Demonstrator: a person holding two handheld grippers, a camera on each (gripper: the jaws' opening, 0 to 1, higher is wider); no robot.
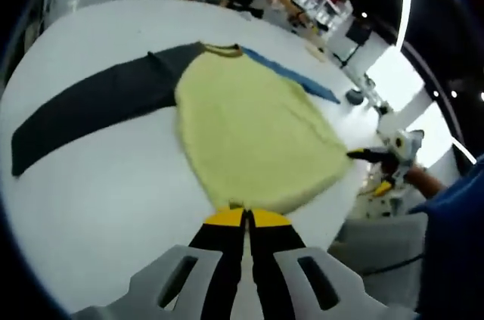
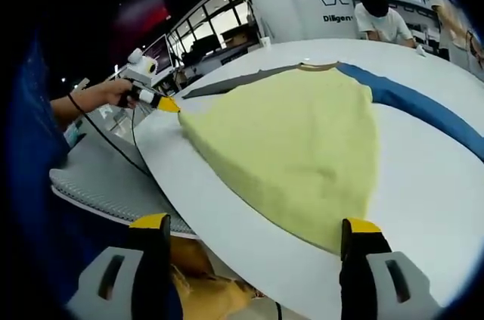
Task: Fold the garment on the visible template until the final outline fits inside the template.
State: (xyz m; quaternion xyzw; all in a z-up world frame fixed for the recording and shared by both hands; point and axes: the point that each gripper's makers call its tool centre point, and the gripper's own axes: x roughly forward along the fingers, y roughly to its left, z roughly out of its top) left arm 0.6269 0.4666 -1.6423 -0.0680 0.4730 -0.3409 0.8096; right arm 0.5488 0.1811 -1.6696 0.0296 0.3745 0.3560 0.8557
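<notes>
A long-sleeved shirt (image 1: 249, 135) lies spread flat on the round white table (image 1: 98, 184), its yellow body in the middle of the tabletop. From the shirt's collar (image 1: 221, 50), a dark grey sleeve (image 1: 98, 100) stretches out straight across the table on one side, and a blue sleeve (image 1: 291, 74) runs out on the other side. No template outline can be made out around the shirt.

In the left gripper view, the left gripper (image 1: 246, 218) sits at the shirt's hem, its yellow-tipped jaws pressed together right at the fabric edge; whether cloth is pinched between them cannot be told.

In the right gripper view, the right gripper (image 2: 257, 229) hovers at the table edge beside the shirt's hem corner, jaws spread wide with nothing between them.

Beyond the shirt's collar, people (image 2: 382, 17) bend over another table.
</notes>
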